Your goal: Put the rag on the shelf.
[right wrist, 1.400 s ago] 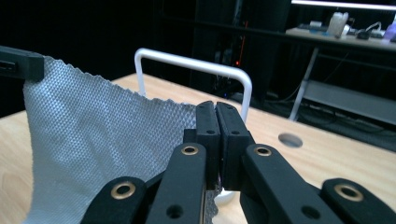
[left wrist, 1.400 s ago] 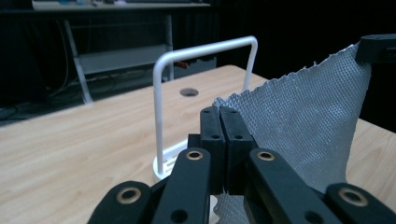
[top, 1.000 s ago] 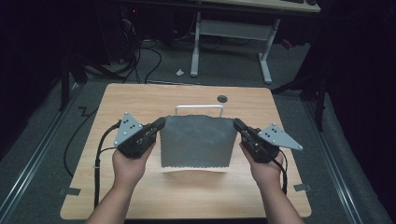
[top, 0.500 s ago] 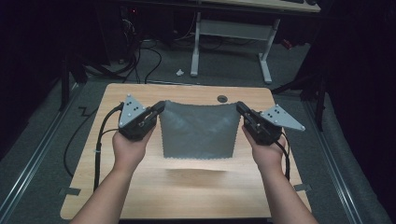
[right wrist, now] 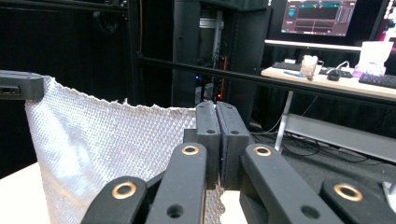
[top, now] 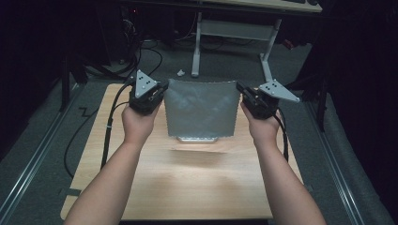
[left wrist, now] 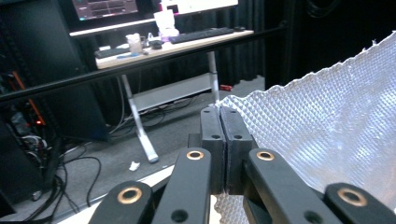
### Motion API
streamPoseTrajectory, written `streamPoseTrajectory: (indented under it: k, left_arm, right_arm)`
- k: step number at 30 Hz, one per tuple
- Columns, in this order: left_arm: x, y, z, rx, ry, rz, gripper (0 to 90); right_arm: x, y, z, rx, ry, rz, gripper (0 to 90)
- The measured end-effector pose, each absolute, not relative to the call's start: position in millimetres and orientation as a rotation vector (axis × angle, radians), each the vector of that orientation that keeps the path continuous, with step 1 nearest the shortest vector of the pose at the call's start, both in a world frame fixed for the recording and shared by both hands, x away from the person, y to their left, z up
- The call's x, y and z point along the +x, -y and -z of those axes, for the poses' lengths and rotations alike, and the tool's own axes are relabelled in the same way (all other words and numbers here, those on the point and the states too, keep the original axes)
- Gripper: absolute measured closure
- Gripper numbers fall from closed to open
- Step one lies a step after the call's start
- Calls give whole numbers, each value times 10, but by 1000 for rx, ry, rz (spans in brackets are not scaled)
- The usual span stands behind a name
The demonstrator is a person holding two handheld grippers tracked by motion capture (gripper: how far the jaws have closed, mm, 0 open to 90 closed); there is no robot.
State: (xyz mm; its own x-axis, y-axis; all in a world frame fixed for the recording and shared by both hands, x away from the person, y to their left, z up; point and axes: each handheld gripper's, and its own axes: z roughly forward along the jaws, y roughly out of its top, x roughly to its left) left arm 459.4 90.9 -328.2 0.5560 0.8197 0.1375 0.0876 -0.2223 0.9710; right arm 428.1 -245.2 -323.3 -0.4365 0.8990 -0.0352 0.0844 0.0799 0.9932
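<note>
Held up above the worktop (top: 187,178), clear of it: the silver cloth (top: 199,110), hanging as a flat sheet with the top edge stretched level from left to right and the lower edge free, above a metal tray (top: 197,138) on the worktop. At the upper left corner of the silver cloth, the left gripper (top: 162,90), clenched on that corner, jaws pressed together with the fabric between them. Left forearm reaching forward, hand wrapped around the gripper body, gripper pointing inward to the cloth. At the upper right corner, the right gripper (top: 240,89), clenched on its corner in the same way, at about the same height. Right forearm mirrored, also pointing inward. Both hands equally near to the silver cloth, one at each end of its long top edge. Probably important for the coming move: keeping both corners level, so the sheet stays spread.
</note>
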Motion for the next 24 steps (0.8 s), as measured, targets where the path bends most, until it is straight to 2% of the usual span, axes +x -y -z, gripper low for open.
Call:
streamPoseTrajectory:
  k: [6,11,24]
  left_arm:
    - [4864,-855,3369,1693,-833,-797,892]
    - [5029,-826,3621,1793,-890,-756,892]
    - [5021,-830,3938,1873,-891,-634,891]
  right_arm:
    - [4626,2485,3368,1052,-1664,-1419,898]
    - [4790,2428,3546,1063,-1738,-1320,899]
    - [4904,2460,3867,1113,-1824,-1240,897]
